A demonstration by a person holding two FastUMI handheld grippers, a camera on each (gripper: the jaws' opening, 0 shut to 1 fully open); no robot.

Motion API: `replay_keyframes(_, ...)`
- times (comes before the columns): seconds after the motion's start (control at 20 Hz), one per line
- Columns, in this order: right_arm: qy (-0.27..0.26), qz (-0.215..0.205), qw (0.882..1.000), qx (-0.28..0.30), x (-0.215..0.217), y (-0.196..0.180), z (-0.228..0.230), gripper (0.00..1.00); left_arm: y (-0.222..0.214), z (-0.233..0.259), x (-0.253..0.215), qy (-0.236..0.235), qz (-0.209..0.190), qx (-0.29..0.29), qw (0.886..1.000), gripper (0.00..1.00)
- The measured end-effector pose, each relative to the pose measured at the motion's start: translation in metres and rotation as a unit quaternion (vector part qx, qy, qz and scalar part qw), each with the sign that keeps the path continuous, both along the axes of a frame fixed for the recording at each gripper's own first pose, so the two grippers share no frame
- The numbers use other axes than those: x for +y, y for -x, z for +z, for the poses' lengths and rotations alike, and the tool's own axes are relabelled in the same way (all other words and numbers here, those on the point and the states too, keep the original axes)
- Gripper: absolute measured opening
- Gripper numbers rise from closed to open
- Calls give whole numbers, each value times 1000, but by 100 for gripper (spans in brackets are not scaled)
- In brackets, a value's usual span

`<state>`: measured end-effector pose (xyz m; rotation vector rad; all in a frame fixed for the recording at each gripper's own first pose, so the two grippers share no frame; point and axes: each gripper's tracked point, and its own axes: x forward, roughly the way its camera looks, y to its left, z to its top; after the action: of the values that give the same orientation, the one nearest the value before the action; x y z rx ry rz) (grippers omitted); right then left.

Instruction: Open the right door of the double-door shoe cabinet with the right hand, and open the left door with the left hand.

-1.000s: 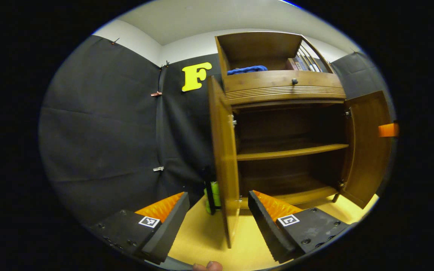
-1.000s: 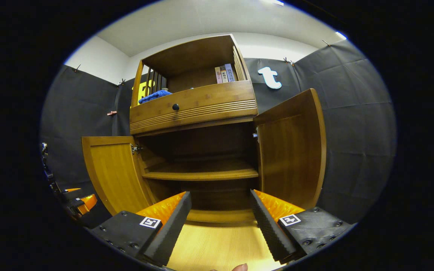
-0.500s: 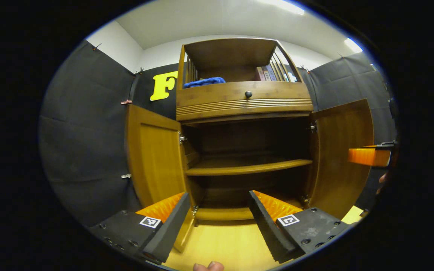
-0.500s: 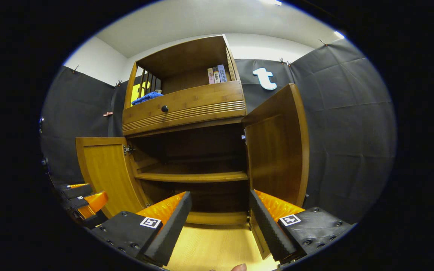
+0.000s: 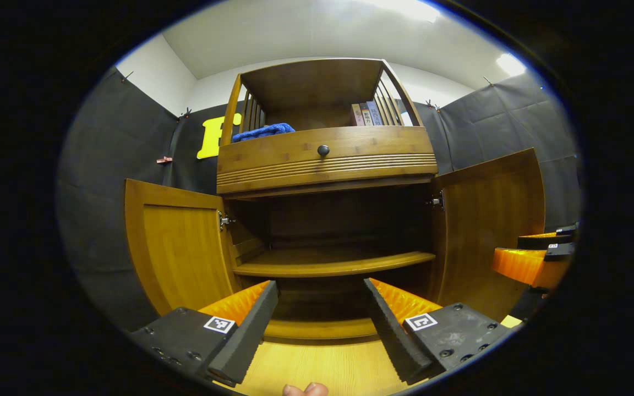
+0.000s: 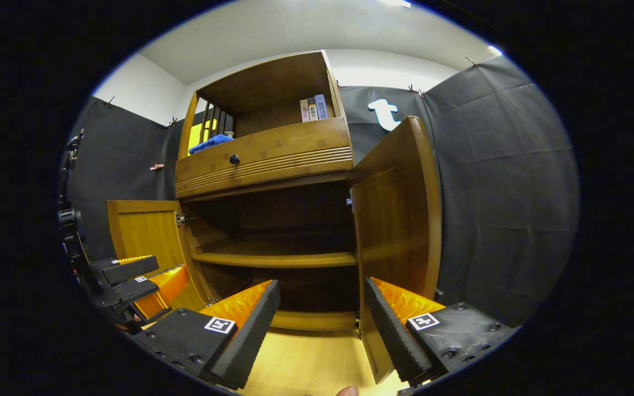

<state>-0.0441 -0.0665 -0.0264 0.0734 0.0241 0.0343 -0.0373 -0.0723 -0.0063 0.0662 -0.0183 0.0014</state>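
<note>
Both doors of the brown wooden double-door shoe cabinet (image 5: 328, 165) stand swung out: the left wooden door (image 5: 176, 247) and the right wooden door (image 5: 487, 231) each hang wide from their hinges, baring the dark interior. Judged from this, the task looks complete, with nothing left to open.

The left claw (image 5: 320, 319) and the right claw (image 6: 322, 319) are both spread wide, holding nothing, in front of the cabinet and clear of the doors.

Counted: two doors, one inner wooden shelf (image 5: 333, 264), one drawer with one round dark knob (image 5: 323, 149), one blue cloth (image 5: 262, 132), and about three books (image 5: 365, 113).
</note>
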Motion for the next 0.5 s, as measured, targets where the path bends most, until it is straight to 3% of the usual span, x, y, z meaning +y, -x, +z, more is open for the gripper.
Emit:
replay_keyframes(0.05,2,0,1000,-1,-1,0,0,98,-2,-2,-5,-1,-2,0,1000,97)
replay_keyframes(0.5,2,8,1000,-2,-5,-3,-4,100,-12,2,-23,-11,-7,-1,1000,100)
